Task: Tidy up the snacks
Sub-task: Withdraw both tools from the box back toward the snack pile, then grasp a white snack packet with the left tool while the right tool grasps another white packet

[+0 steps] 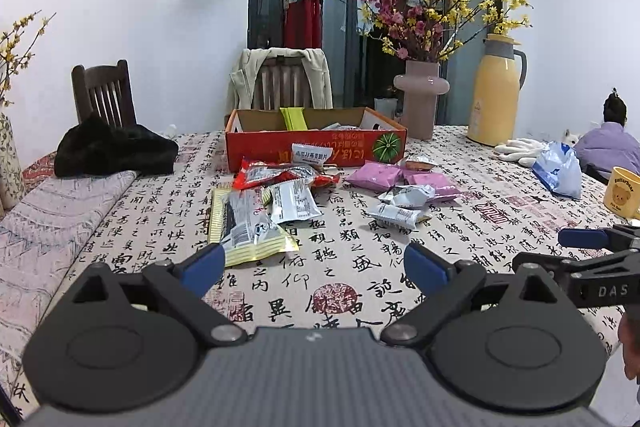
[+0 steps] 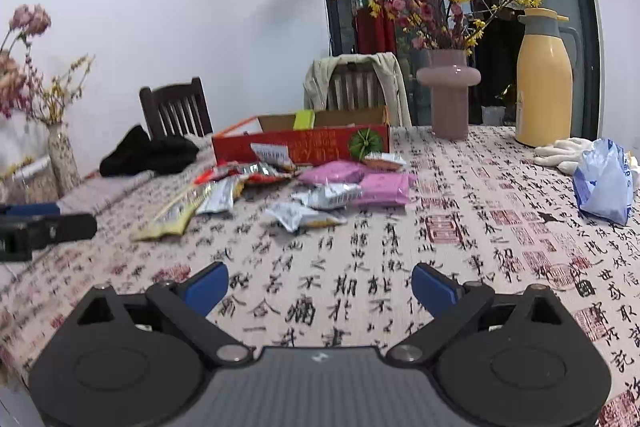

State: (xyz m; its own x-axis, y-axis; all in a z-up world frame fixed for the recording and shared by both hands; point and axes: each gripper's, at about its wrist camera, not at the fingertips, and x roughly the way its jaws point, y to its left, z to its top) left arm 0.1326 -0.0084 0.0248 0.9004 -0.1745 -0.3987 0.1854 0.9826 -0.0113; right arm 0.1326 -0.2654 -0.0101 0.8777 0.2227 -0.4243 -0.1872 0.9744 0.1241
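**Operator:** Looking along my left gripper, I see both blue fingers spread wide with only tablecloth between them. My right gripper is the same: fingers far apart, nothing in them. From the left view, the right one shows at the right edge, beside mine.

**Observer:** Where are the snacks?

**Operator:** Take the red cardboard box as the landmark. It sits on the table with its top open, and a green packet leans inside it. A white packet leans against its front wall. Just in front of the box lies the loose pile: red packets touching that wall's foot, a silver packet in front of those, and a long yellow-edged packet in front and to the left, its near corner just beside my left finger. To the right front of the box are pink packets and two small silver ones.

**Observer:** Anything else around it?

**Operator:** Behind the box to the right stands a pink vase of flowering branches, then a yellow thermos jug further right. White gloves and a blue plastic bag lie well to the box's right. Left of the box rests a black garment.
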